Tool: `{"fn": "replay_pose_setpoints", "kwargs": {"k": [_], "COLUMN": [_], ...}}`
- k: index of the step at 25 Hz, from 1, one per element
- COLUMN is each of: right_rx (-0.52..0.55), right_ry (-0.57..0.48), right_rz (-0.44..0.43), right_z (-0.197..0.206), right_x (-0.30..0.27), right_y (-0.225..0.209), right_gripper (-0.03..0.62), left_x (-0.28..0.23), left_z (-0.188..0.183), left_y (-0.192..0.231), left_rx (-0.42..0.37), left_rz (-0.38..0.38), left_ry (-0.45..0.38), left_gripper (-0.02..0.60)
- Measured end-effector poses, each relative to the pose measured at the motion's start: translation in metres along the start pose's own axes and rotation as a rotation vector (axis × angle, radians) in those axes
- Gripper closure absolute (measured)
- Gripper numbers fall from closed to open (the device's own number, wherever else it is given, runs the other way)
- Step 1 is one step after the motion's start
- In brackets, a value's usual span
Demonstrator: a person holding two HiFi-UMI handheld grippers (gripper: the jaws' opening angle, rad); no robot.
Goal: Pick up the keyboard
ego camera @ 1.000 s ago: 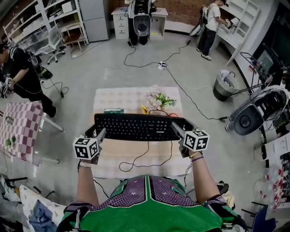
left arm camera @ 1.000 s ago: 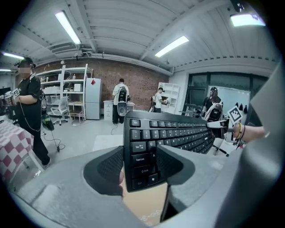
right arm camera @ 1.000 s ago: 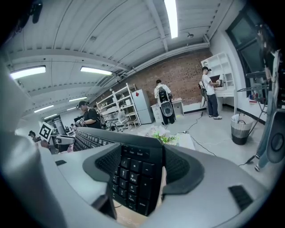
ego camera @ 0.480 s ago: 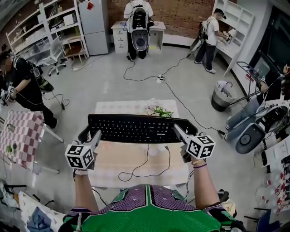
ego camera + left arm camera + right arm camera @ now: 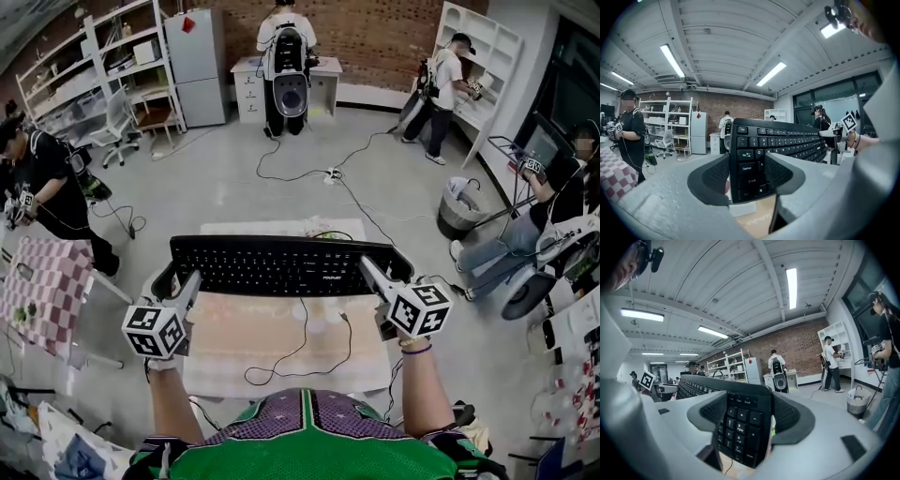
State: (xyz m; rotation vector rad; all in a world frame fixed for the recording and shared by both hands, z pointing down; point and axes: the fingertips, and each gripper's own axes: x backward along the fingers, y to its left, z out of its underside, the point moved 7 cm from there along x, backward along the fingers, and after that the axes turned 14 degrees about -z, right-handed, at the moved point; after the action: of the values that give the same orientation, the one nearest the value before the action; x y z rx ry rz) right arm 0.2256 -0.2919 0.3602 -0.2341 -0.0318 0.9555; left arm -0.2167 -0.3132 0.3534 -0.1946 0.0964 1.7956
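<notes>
One desk [image 5: 225, 361] with a pale checked cloth stood in front of the person. Above its far part, one black keyboard [image 5: 281, 265] was held in the air. It lay level and crosswise and did not touch the desk top.

There were two hand-held grippers, one at each short end of the keyboard. The left hand-held gripper [image 5: 176, 281] had its jaws wide apart and closed on the left end. In the left gripper view, the end with the Tab and Caps Lock keys sat between the two dark pads [image 5: 715, 176], which pressed on it from both sides. The right hand-held gripper [image 5: 386, 277] gripped the other end in the same way, with the number-pad end between its wide jaws.

One thin black cable [image 5: 302, 323] hung down from the keyboard's near edge and lay in a loop on the desk.
</notes>
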Motion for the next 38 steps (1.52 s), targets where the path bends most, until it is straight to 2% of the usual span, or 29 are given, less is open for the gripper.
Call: {"fn": "replay_pose_setpoints", "kwargs": {"k": [11, 38], "right_rx": [0.036, -0.010], "right_ry": [-0.046, -0.016], "right_rz": [0.001, -0.027], "right_z": [-0.020, -0.020], "right_x": [0.005, -0.011], "right_y": [0.010, -0.003], "right_gripper": [0.309, 0.312], "left_x": [0.008, 0.000], "left_z": [-0.020, -0.019], "left_y": [0.003, 0.003], "left_rx": [-0.010, -0.005], "left_rz": [0.006, -0.018], "left_ry": [-0.056, -0.029], "left_gripper": [0.340, 0.341]}}
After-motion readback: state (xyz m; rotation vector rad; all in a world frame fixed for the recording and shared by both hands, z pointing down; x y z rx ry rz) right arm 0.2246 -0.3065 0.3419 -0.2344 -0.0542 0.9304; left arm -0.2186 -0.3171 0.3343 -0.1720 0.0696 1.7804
